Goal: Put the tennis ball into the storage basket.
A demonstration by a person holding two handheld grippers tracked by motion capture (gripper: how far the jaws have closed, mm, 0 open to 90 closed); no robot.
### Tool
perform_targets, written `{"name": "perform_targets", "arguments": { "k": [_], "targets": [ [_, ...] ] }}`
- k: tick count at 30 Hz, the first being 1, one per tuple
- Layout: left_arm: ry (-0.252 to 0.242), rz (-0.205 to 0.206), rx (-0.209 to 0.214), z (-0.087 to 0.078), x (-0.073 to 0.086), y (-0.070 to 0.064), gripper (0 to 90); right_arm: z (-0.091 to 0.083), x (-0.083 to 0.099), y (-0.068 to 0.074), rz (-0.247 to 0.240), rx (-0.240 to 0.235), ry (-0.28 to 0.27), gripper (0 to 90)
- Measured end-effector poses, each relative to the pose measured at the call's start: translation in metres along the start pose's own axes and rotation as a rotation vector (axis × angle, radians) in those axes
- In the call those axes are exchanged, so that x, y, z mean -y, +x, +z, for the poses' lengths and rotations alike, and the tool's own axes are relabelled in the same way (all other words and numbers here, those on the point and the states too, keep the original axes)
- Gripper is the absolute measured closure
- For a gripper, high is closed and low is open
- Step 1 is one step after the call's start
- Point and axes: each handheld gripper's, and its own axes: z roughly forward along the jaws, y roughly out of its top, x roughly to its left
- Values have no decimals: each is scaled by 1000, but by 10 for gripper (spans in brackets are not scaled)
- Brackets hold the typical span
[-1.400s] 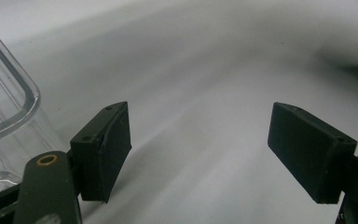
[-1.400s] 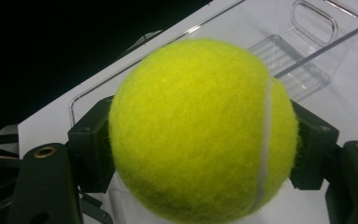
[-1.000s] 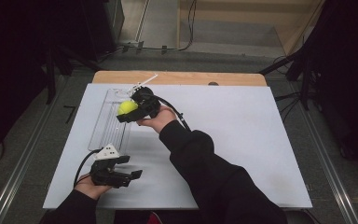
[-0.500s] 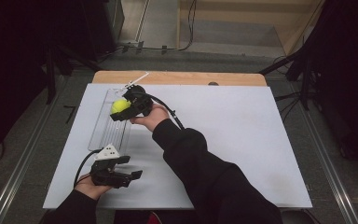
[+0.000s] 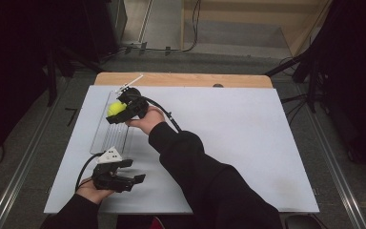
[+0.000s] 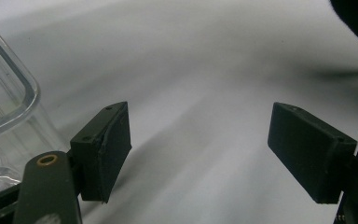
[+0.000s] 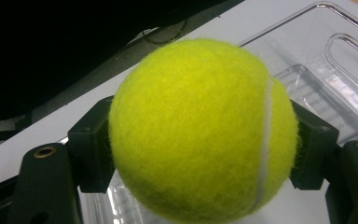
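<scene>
Right gripper view shows the right tool (image 7: 200, 135) clamped on a yellow tennis ball (image 7: 198, 130), jaws pressing both sides, clear plastic tray (image 7: 326, 70) right behind and below it. High view places ball (image 5: 116, 108) held above the far end of the tray (image 5: 106, 138) at the worktop (image 5: 248, 143) left side, right forearm stretched diagonally across. Tray looks bare inside. Left gripper view: left tool (image 6: 200, 154) jaws wide apart, nothing between, tray corner (image 6: 9, 107) beside it. High view: left tool (image 5: 124, 177) low near the front edge, just short of the tray.
</scene>
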Motion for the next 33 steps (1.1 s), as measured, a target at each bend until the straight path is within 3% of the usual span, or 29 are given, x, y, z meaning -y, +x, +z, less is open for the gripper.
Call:
{"name": "perform_targets", "arguments": {
  "k": [16, 33],
  "targets": [
    [5, -2, 3, 0, 0, 1, 221, 17, -8, 1, 18, 3, 5, 229],
    [-1, -10, 0, -2, 1, 2, 221, 30, -4, -4, 27, 6, 26, 219]
  ]
}}
